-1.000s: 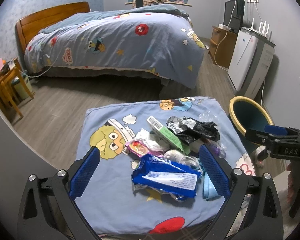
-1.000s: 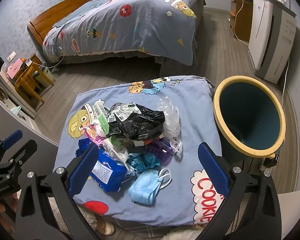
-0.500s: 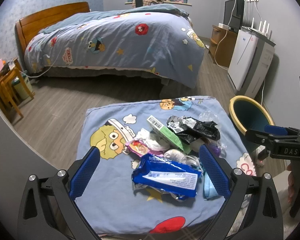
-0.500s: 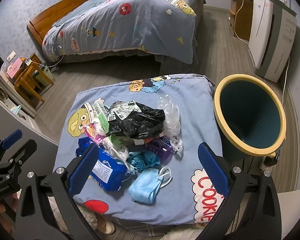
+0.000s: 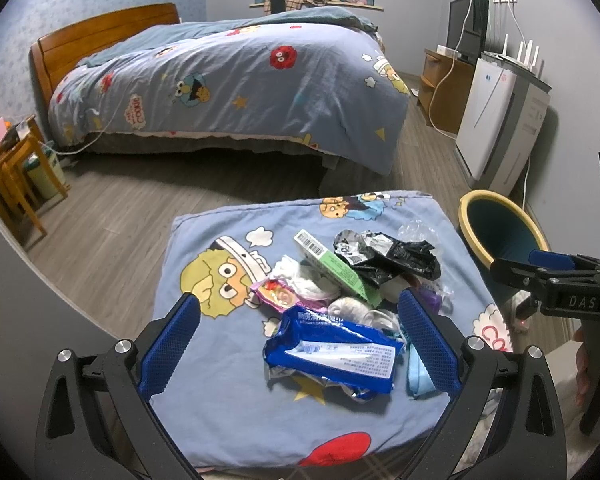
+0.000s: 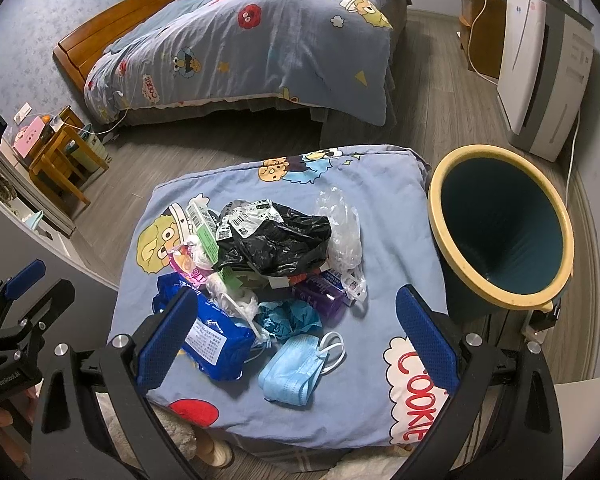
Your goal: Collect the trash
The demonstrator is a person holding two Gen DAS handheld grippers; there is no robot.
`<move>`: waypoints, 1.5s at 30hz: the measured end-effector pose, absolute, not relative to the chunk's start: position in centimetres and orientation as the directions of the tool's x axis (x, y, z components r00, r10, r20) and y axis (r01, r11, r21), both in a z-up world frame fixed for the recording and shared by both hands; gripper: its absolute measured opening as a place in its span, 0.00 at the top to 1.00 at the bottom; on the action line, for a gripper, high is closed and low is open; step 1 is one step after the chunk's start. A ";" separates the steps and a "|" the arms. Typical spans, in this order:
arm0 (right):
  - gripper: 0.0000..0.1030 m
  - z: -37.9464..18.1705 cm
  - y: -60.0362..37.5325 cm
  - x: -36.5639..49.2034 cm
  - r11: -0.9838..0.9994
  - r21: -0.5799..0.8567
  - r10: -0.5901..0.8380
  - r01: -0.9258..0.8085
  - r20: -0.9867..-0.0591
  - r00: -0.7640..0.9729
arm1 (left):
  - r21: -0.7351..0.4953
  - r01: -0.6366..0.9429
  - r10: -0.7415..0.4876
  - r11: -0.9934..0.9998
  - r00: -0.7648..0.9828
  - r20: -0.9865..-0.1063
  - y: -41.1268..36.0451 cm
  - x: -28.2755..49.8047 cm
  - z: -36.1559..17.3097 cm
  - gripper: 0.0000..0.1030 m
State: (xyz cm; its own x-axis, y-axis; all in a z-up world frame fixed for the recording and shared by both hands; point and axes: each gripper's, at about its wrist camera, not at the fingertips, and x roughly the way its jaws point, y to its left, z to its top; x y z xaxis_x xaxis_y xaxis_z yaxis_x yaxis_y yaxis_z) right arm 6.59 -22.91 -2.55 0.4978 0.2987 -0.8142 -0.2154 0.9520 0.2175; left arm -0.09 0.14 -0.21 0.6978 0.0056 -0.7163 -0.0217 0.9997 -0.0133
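Nothing is collected yet: both my left gripper [image 5: 298, 336] and right gripper [image 6: 296, 330] hover wide open, empty. Next I must grasp the near face mask [image 6: 296, 374] for the bin [image 6: 500, 232] on the right.

The black bag [image 6: 276, 240] covers most of the green box [image 6: 204, 226] and a white carton beneath it, the purple wrapper [image 6: 320, 300] shows only one end, and wrapper print is too small to read.

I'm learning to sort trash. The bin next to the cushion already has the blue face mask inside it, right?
Not quite. The blue face mask lies on the cushion, at the near edge of the trash pile; the bin beside the cushion shows nothing inside. The right wrist view shows both.
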 end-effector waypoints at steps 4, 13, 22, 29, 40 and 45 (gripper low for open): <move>0.05 -2.4 -23.0 6.8 0.952 0.219 0.300 -0.216 -0.814 0.497 | -0.013 -0.022 0.006 1.000 0.697 -0.717 0.1 -0.1 -0.2 0.05; 0.05 -3.1 -22.8 6.6 0.957 0.197 0.279 -0.213 -0.826 0.490 | -0.004 -0.020 0.011 1.000 0.694 -0.720 0.5 -0.4 -1.1 0.05; 0.05 -5.1 -22.6 6.7 0.971 0.178 0.232 -0.157 -0.859 0.457 | 0.013 -0.053 0.047 0.999 0.704 -0.709 1.4 0.0 -1.4 0.05; 0.05 -7.9 -20.5 5.5 0.982 0.122 0.172 -0.146 -0.898 0.404 | -0.023 -0.065 0.026 0.998 0.673 -0.739 2.5 0.6 -2.9 0.05; 0.13 -12.8 -17.4 3.5 0.978 0.098 0.158 -0.182 -0.921 0.355 | 0.009 -0.064 0.047 0.998 0.624 -0.780 2.9 1.9 -5.6 0.05; 0.19 -16.0 -17.9 4.0 0.982 0.103 0.142 -0.155 -0.954 0.263 | -0.027 -0.051 0.008 0.998 0.586 -0.811 2.8 2.3 -6.8 0.05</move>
State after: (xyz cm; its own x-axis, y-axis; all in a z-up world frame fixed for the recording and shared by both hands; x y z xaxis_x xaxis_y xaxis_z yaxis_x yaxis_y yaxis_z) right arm 3.96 -17.86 -16.00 0.2626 0.1419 -0.9544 -0.1555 0.9824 0.1032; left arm 2.34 2.80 -6.81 0.5856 0.0078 -0.8105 -0.0511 0.9983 -0.0273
